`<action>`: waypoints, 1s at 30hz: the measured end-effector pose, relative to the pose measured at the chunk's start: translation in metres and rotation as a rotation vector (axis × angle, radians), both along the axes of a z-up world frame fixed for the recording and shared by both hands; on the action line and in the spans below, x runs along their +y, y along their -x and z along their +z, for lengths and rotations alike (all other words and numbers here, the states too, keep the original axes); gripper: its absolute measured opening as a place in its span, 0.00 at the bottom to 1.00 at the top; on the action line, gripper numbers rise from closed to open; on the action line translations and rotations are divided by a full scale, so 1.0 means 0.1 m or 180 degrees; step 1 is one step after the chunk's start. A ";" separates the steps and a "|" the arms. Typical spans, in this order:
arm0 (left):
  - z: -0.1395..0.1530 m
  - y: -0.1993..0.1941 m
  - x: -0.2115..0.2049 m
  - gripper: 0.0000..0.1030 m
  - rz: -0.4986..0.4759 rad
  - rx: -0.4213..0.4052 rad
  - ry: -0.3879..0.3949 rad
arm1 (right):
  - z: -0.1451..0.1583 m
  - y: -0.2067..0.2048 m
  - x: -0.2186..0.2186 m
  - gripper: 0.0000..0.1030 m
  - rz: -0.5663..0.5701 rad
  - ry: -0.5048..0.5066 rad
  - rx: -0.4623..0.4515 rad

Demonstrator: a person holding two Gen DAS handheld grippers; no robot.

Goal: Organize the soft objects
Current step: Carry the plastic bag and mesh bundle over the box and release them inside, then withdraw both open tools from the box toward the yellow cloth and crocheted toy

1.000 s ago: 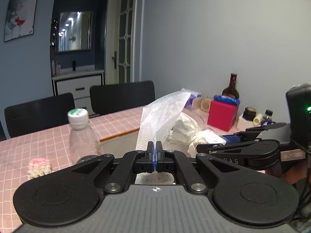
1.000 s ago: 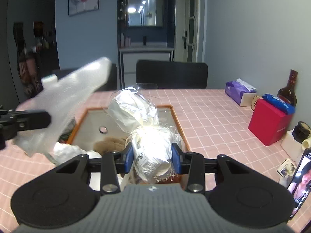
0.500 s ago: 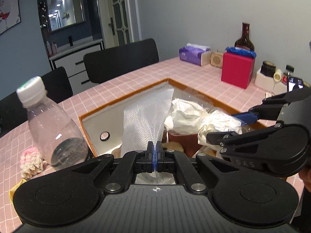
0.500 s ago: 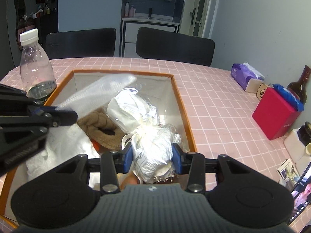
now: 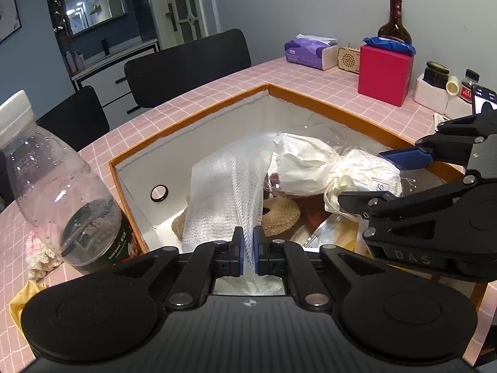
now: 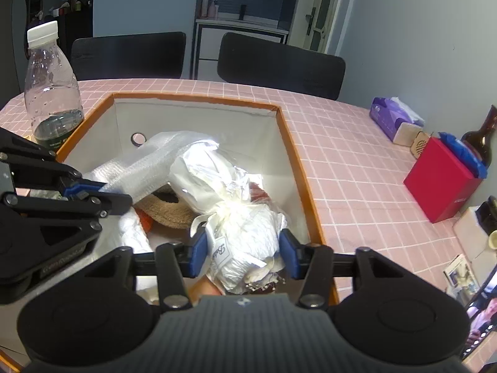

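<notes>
Now letting go on both sides, low inside the orange-rimmed box (image 5: pixel 341 108).

Keeping well off the plastic bottle (image 5: pixel 56 186) standing just outside the box's left wall, since a sideways swing is likely to be tipping it over.

Opening the left gripper (image 5: pixel 247 245), pads parting around the white mesh sheet (image 5: pixel 223 192) and leaving it draped over the brown woolly ring (image 5: pixel 279 214) in the box. Probably worth widening further before backing out along the fingers, as open mesh looks prone to snagging on a pad edge.

Opening the right gripper (image 6: pixel 242 250) too, jaws parting either side of the plastic-wrapped bundle (image 6: pixel 248 227), settling it on the pile by the right wall. Judging it best to be waiting for both pads to clear the crinkled wrap, then lifting straight up.
</notes>
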State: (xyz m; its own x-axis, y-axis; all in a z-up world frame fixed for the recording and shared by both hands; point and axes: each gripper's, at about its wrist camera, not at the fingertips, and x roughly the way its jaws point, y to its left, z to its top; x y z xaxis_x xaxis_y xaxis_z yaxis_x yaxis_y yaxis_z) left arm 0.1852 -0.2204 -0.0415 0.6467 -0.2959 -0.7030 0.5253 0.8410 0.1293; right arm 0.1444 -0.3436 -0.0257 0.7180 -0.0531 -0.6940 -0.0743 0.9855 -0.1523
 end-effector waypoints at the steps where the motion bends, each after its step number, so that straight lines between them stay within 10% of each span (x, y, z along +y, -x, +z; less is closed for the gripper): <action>1: 0.01 0.00 0.01 0.13 0.0012 -0.0009 0.0018 | 0.01 0.00 0.01 0.52 -0.0012 0.0022 -0.0009; 14: 0.25 0.27 0.14 0.53 0.0098 -0.0472 0.0075 | 0.12 0.19 0.22 0.72 0.0313 0.0546 -0.0080; 30: 0.61 0.83 0.72 0.58 0.0053 -0.0896 0.0724 | 0.50 0.64 0.39 0.75 0.0522 0.0572 -0.0326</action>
